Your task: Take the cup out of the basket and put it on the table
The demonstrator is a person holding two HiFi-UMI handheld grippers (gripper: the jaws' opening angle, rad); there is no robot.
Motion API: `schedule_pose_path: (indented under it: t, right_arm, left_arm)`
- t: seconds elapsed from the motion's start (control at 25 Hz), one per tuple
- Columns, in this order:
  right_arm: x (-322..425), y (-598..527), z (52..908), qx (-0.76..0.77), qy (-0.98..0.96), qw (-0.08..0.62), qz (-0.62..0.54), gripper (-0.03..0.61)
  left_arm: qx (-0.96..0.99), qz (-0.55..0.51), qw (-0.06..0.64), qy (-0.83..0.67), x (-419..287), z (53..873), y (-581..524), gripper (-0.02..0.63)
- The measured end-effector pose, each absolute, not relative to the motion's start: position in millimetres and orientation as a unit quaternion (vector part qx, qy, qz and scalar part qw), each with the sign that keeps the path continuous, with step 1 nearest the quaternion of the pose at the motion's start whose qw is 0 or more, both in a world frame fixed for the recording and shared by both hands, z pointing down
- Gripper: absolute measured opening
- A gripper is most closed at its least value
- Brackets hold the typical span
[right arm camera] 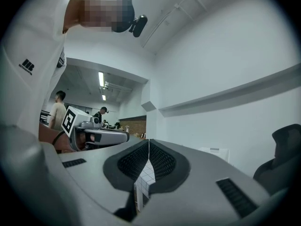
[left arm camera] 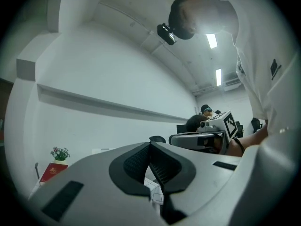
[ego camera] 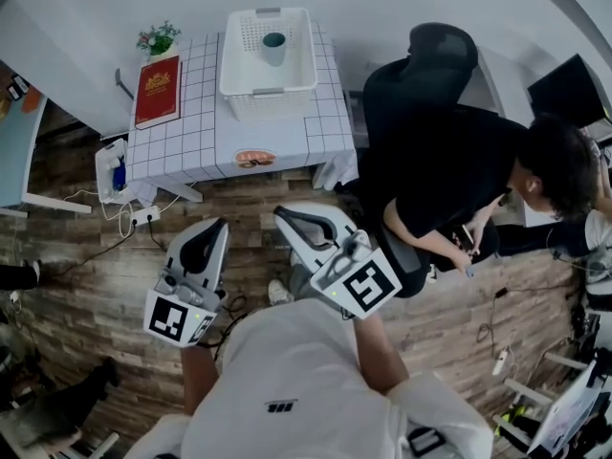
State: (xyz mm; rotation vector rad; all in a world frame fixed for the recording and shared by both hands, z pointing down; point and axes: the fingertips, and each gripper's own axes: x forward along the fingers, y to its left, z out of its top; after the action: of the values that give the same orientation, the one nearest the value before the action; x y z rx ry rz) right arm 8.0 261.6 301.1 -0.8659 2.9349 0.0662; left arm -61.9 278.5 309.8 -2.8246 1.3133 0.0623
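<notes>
A teal cup (ego camera: 274, 47) stands upright inside a white plastic basket (ego camera: 241, 73) on a table with a white checked cloth (ego camera: 191, 132), far ahead in the head view. My left gripper (ego camera: 215, 226) and my right gripper (ego camera: 283, 214) are held side by side over the wooden floor, well short of the table, both pointing toward it. Both are shut with nothing between their pads. In the left gripper view the black pads (left arm camera: 141, 161) meet at the tip; in the right gripper view the pads (right arm camera: 162, 161) also touch, with a sliver of the checked cloth (right arm camera: 145, 180) below them.
A red book (ego camera: 158, 89) and a small flower pot (ego camera: 158, 38) sit at the table's left end. A person in black sits on an office chair (ego camera: 426, 65) right of the table. A power strip and cables (ego camera: 143, 216) lie on the floor at the left.
</notes>
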Motion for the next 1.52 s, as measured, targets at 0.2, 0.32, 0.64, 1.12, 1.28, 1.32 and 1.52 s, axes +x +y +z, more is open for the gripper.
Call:
schedule_pose_path:
  t: [0.2,0.32,0.64,1.12,1.28,1.32,1.52]
  right_arm:
    - [21,230,301,-0.270,0.962,0.047,0.018,0.012]
    - [30,213,298,-0.262,0.963,0.054,0.017,0.012]
    - [39,174,296,-0.243,0.968,0.056,0.015,0.012]
    - [25,103,302,-0.266,0.963,0.042,0.024,0.012]
    - [15,74,305,-0.278,0.960,0.033,0.026,0.012]
    - [12,66,305,-0.281,0.959,0.030,0.026,0.012]
    - [-5,30,308,-0.295,0.955,0.022,0.023,0.012]
  left_arm:
    - [-0.902,0.007,0.011,0.433,-47,309,249,0.011]
    - [-0.897,0.005,0.011,0.443,-39,307,233,0.011]
    - [-0.888,-0.002,0.013,0.460,-30,304,197,0.011]
    - [-0.899,0.005,0.012,0.439,-44,310,121,0.011]
    - [-0.906,0.010,0.010,0.424,-53,312,90,0.011]
    - [-0.907,0.010,0.009,0.421,-56,313,82,0.011]
    - [-0.914,0.011,0.008,0.405,-72,315,43,0.011]
